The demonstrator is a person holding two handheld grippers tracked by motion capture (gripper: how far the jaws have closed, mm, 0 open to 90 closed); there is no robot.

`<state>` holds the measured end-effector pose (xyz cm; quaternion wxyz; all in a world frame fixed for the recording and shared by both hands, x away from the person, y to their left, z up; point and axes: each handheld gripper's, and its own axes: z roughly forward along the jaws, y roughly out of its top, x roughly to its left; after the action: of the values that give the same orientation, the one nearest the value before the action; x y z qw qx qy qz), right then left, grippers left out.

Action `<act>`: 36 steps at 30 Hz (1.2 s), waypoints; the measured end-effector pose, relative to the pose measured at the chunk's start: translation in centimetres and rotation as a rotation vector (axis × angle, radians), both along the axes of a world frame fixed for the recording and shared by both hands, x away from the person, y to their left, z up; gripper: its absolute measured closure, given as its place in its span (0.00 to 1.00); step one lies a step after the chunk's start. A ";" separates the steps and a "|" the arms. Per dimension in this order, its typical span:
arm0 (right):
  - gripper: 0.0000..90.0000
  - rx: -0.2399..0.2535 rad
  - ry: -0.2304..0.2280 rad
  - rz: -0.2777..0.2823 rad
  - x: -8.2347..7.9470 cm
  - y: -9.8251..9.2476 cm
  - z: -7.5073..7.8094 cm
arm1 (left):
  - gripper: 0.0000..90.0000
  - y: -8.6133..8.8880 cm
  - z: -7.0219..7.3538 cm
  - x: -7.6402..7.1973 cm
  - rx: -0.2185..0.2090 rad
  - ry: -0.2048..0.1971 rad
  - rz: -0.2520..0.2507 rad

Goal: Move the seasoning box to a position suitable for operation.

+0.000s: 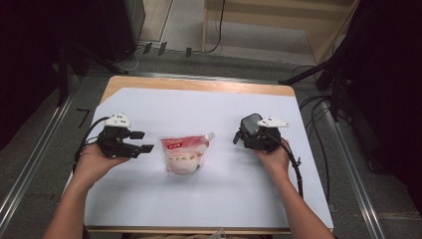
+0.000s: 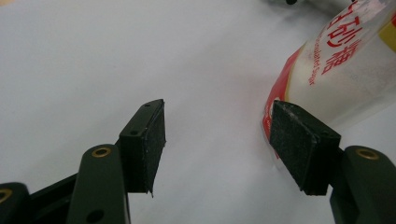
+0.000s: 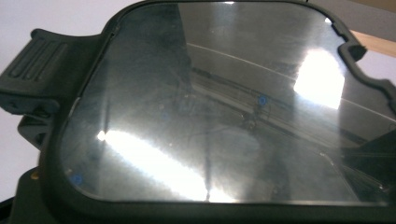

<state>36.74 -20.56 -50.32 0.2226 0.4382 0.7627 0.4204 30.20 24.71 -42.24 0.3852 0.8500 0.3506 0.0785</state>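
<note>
A clear spouted pouch (image 1: 182, 154) with a red label and pale contents lies flat in the middle of the white sheet. My left gripper (image 1: 145, 141) rests just left of it, open. In the left gripper view the pouch (image 2: 336, 70) lies right beside the right-hand pad (image 2: 299, 144) of the left gripper (image 2: 219, 126), with bare sheet between the pads. My right gripper (image 1: 244, 134) sits to the pouch's right, shut on a dark lid (image 1: 250, 124) with a black rim and a smoked clear panel. Close up, the lid (image 3: 219, 102) hides the jaws.
The white sheet (image 1: 199, 104) covers a wooden table whose far edge (image 1: 199, 83) shows. Black stands and cables (image 1: 318, 114) crowd the floor on the right and at the back left. A pale wooden frame (image 1: 259, 20) stands beyond the table.
</note>
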 end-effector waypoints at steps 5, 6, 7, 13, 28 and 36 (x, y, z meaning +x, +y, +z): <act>0.17 0.040 0.018 -0.007 -1.2 0.5 0.8 | 0.42 0.0 0.1 0.2 -0.004 -0.011 0.006; 0.17 0.038 0.019 -0.005 -1.7 0.7 1.0 | 0.42 0.1 0.2 0.3 -0.003 -0.006 -0.002; 0.17 0.039 0.019 -0.002 -2.0 0.9 1.1 | 0.42 0.1 0.2 0.3 -0.005 -0.011 0.000; 0.17 0.046 0.053 -0.024 -5.4 2.4 1.4 | 0.42 0.0 0.3 0.5 -0.001 -0.013 -0.002; 0.17 0.022 0.068 -0.006 -8.4 4.7 -0.2 | 0.42 -0.3 0.3 0.8 -0.004 -0.021 -0.014; 0.16 0.017 0.046 0.015 -8.9 5.2 -0.8 | 0.43 -0.3 1.0 0.2 -0.001 -0.027 -0.014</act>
<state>27.79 -15.38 -51.08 0.1983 0.4436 0.7674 0.4183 30.41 24.46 -41.22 0.3909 0.8510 0.3395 0.0874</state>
